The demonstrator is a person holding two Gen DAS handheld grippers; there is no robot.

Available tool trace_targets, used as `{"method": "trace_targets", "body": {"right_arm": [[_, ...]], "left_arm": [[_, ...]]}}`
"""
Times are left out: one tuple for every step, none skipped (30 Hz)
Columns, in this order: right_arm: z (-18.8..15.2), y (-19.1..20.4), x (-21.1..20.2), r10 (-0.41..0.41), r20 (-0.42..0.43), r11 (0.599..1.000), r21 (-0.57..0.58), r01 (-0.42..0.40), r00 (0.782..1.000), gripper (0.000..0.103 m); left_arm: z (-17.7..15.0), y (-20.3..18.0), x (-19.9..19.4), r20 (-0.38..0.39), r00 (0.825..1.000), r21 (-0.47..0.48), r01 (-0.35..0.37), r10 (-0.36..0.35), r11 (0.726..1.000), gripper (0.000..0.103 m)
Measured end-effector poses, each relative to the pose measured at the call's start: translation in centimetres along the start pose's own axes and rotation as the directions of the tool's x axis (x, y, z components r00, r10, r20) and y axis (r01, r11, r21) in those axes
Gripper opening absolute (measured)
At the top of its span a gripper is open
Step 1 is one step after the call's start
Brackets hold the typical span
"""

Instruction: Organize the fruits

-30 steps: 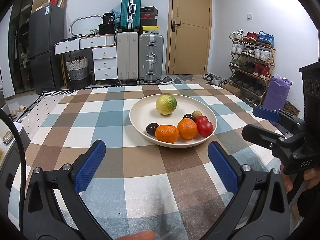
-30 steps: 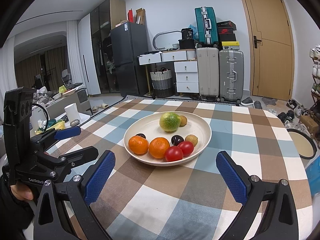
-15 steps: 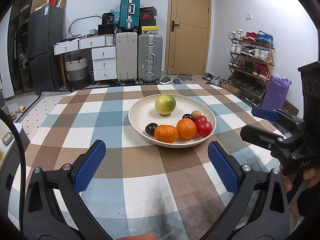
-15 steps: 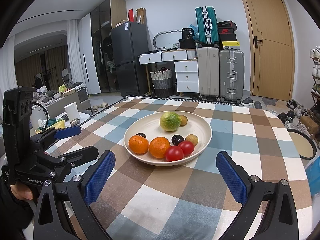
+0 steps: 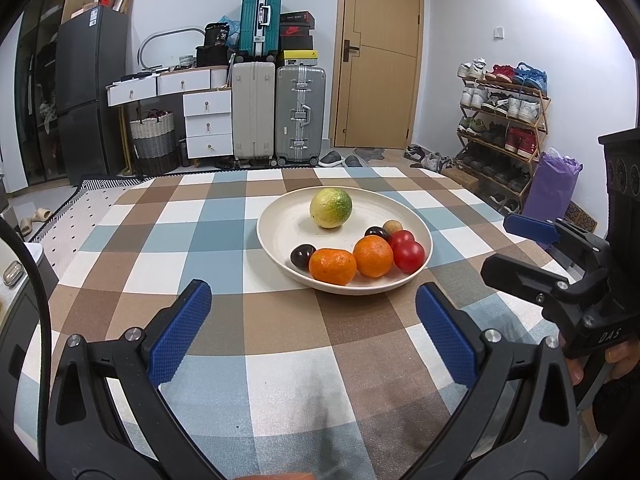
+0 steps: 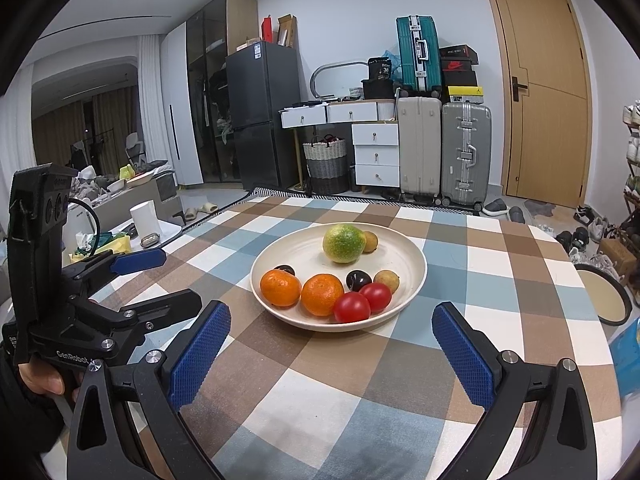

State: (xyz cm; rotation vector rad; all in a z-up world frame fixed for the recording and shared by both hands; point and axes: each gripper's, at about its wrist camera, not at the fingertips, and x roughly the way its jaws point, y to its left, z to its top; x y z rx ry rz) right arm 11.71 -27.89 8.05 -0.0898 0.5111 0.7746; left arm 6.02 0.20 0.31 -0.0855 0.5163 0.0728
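Little is changed since a second ago — the left gripper (image 5: 312, 322) and right gripper (image 6: 330, 342) are held apart-fingered, empty, short of the plate (image 5: 280, 240). The heaped fruits (image 6: 320, 294) could be scattered by one careless nudge.

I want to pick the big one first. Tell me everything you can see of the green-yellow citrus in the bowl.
The green-yellow citrus is the largest fruit, round, with dull, mottled skin, greener on one side and yellow on the other. It sits toward the far side of the cream bowl, apart from the oranges and tomatoes in front. A small tan fruit lies close beside it. Neither hand-held gripper touches it.
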Motion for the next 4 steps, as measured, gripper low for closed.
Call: {"method": "trace_targets", "body": {"right_arm": [[-0.04,-0.07,-0.03,0.001,-0.001,1.0,0.003,-0.001,1.0,0.103],[-0.01,0.0,0.03,0.002,-0.001,1.0,0.003,-0.002,1.0,0.103],[-0.01,-0.01,0.04,0.003,-0.003,1.0,0.003,-0.003,1.0,0.103],[0.0,0.0,0.04,0.003,-0.003,1.0,0.002,-0.003,1.0,0.103]], "left_arm": [[-0.04,-0.09,0.01,-0.001,1.0,-0.002,0.001,-0.001,1.0,0.102],[-0.11,-0.23,0.02,-0.002,1.0,-0.005,0.002,-0.002,1.0,0.102],[-0.17,-0.32,0.04,-0.003,1.0,-0.006,0.002,-0.002,1.0,0.102],[-0.23,-0.45,0.07,-0.004,1.0,-0.006,0.002,-0.002,1.0,0.102]]}}
